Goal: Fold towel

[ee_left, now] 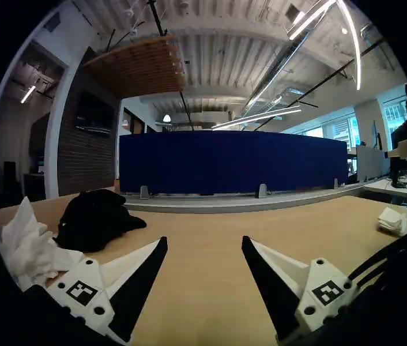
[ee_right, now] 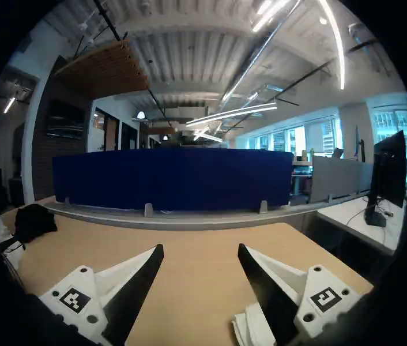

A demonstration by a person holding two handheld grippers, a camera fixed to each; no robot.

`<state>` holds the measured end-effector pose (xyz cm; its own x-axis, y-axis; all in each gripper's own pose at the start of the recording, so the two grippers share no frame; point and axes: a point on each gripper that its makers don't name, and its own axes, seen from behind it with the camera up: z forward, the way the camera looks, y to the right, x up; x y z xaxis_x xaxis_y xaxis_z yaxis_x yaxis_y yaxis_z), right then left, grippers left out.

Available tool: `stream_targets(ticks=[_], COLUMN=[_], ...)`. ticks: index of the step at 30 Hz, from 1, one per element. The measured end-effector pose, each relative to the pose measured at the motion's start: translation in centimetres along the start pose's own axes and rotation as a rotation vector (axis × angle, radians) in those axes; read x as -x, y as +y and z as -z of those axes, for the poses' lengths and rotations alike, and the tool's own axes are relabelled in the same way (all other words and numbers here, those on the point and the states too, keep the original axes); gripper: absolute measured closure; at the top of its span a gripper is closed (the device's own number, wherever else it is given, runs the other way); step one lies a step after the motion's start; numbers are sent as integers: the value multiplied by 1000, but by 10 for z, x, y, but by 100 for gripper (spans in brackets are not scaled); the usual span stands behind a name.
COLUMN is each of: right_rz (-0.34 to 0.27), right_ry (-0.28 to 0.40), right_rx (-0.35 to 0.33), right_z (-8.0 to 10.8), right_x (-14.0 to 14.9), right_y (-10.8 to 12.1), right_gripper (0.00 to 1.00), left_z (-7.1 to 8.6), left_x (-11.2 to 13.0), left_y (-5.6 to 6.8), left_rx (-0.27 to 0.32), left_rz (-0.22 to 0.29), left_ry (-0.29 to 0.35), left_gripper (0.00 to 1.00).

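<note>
A crumpled white towel (ee_left: 27, 248) lies at the left of the wooden table (ee_left: 215, 230) in the left gripper view, just left of my left gripper (ee_left: 203, 243), which is open and holds nothing. A black cloth (ee_left: 95, 218) is heaped beside the towel, farther back. In the right gripper view my right gripper (ee_right: 199, 249) is open over the table (ee_right: 198, 248). A folded white towel (ee_right: 249, 327) lies under its right finger (ee_right: 272, 300). The same folded white towel (ee_left: 392, 219) appears at the table's right edge in the left gripper view. The black cloth (ee_right: 33, 222) sits far left.
A blue partition (ee_left: 232, 161) runs along the table's far edge on grey feet. Desks with monitors (ee_right: 389, 173) stand to the right past the table's edge. A brick wall (ee_left: 82, 155) rises at the left.
</note>
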<state>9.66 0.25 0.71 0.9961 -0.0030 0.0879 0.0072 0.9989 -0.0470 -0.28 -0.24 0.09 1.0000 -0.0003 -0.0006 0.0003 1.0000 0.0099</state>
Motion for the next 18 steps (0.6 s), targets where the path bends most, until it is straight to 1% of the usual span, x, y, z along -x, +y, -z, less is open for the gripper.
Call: stream_targets(ticks=[6, 18], right_rz=[6, -9], right_ry=[0, 43], right_rx=[4, 6], right_z=[2, 0], right_x=[-1, -13], right_y=[3, 11], right_gripper=[0, 0], left_z=[0, 1], left_x=[-1, -1], left_y=[0, 1], left_rx=[-1, -1], left_rz=[0, 0], left_ry=[0, 0], left_gripper=[4, 4])
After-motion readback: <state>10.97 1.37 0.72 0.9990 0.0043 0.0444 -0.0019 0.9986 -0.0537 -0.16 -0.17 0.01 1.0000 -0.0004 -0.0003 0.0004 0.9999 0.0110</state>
